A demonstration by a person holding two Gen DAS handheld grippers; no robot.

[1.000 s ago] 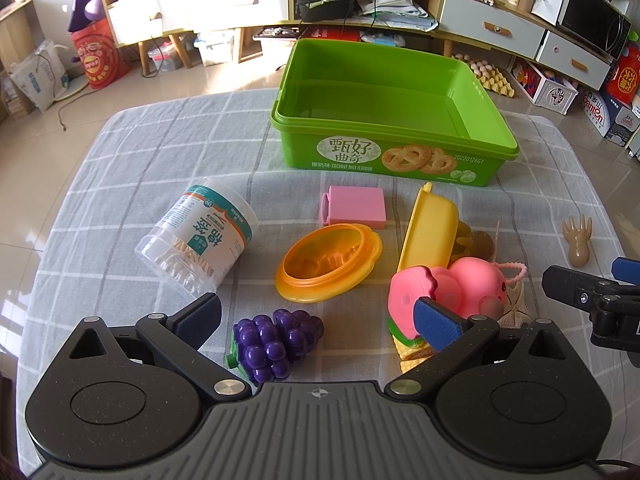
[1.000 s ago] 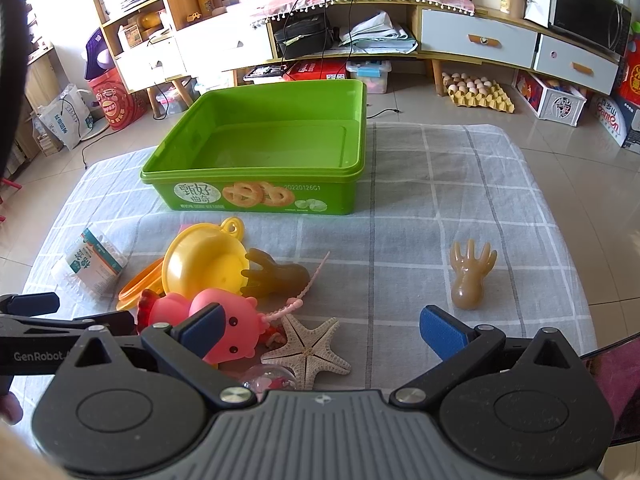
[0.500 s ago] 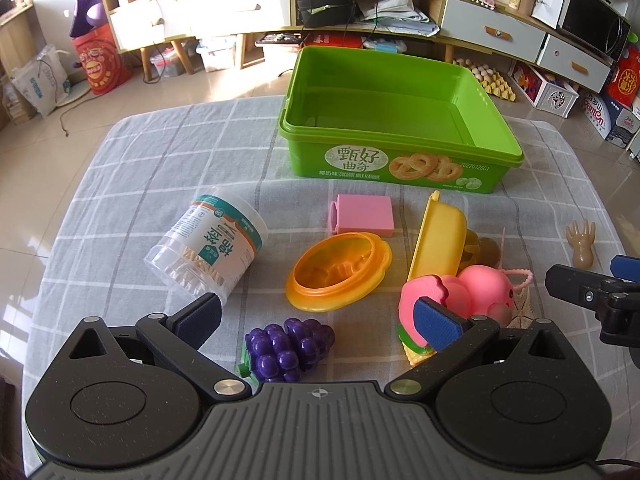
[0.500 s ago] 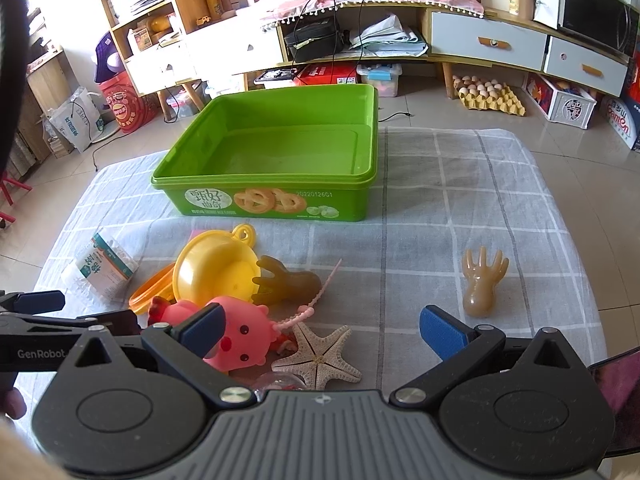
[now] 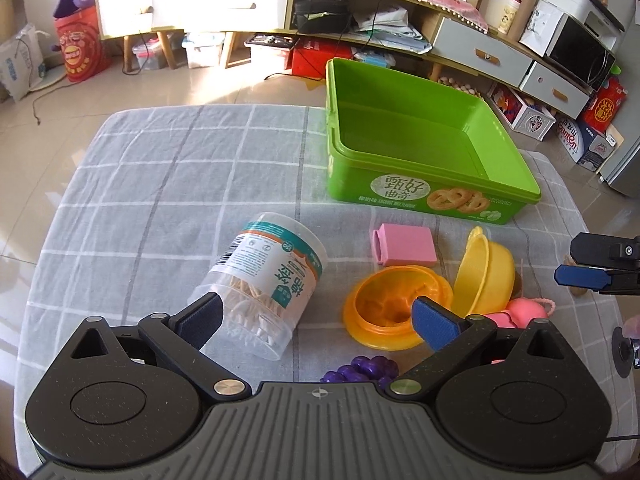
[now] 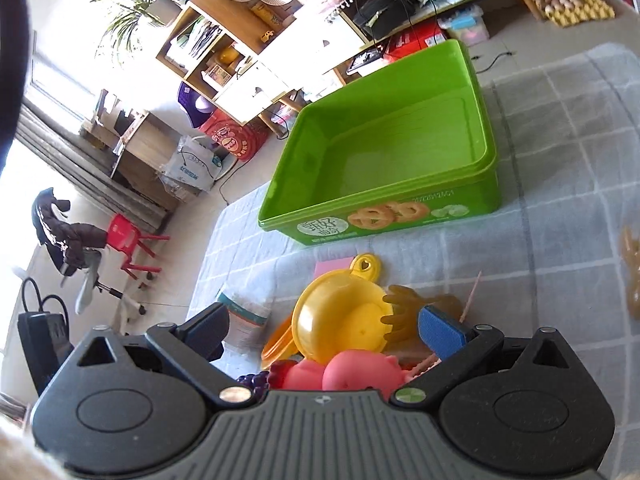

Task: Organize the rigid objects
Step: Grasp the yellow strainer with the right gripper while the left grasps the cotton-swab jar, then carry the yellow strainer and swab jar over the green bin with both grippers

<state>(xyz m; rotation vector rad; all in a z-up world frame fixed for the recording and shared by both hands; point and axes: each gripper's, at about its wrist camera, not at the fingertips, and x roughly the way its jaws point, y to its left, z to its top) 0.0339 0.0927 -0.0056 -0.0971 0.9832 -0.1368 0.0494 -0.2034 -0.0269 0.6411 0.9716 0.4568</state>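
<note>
An empty green bin (image 5: 424,152) stands at the far side of the checked cloth; it also shows in the right wrist view (image 6: 392,168). In front of it lie a clear cotton-swab tub (image 5: 264,292) on its side, a pink block (image 5: 404,245), an orange mould (image 5: 394,306), a yellow cup (image 5: 486,276), a pink pig toy (image 6: 352,372) and purple grapes (image 5: 360,368). My left gripper (image 5: 316,316) is open, above the tub and the orange mould. My right gripper (image 6: 324,330) is open, above the yellow cup (image 6: 340,320) and the pig.
A brown hand-shaped toy (image 6: 632,276) lies at the right of the cloth, another (image 6: 420,308) lies behind the yellow cup. The cloth's left part (image 5: 160,200) has nothing on it. Shelves, drawers and boxes stand on the floor beyond the table.
My left gripper has moved left and forward, the swab tub now between its fingers' line. My right gripper has tilted and swung left over the yellow cup and pig. Both stay open.
</note>
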